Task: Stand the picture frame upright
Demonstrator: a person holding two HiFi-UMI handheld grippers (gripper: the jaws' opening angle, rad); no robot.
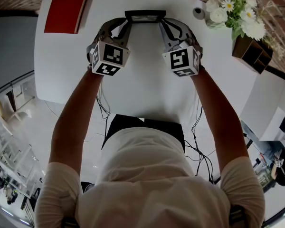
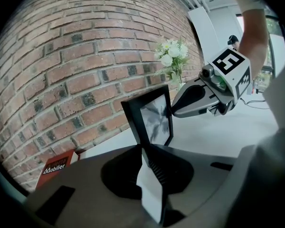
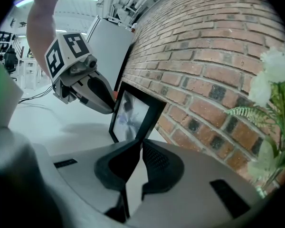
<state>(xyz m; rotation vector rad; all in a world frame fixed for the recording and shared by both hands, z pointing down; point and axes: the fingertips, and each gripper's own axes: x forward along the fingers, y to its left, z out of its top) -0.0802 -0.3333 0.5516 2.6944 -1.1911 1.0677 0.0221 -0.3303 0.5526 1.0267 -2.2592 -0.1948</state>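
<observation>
The black picture frame (image 1: 142, 17) stands on edge near the far side of the white table (image 1: 142, 89), close to the brick wall. My left gripper (image 1: 125, 26) is shut on its left edge and my right gripper (image 1: 163, 26) is shut on its right edge. In the left gripper view the frame (image 2: 152, 117) rises from between the jaws of the left gripper (image 2: 143, 147), with the right gripper (image 2: 195, 100) pressed on its far side. In the right gripper view the frame (image 3: 131, 115) leans slightly toward the wall, its near edge held in the right gripper (image 3: 138, 144); the left gripper (image 3: 92, 92) holds the opposite edge.
A red Mobilier booklet (image 1: 66, 6) lies at the table's far left. White flowers (image 1: 237, 8) in a wooden box (image 1: 251, 51) stand at the far right, with a small grey round object (image 1: 198, 12) beside them. The brick wall (image 2: 76, 56) runs just behind the frame.
</observation>
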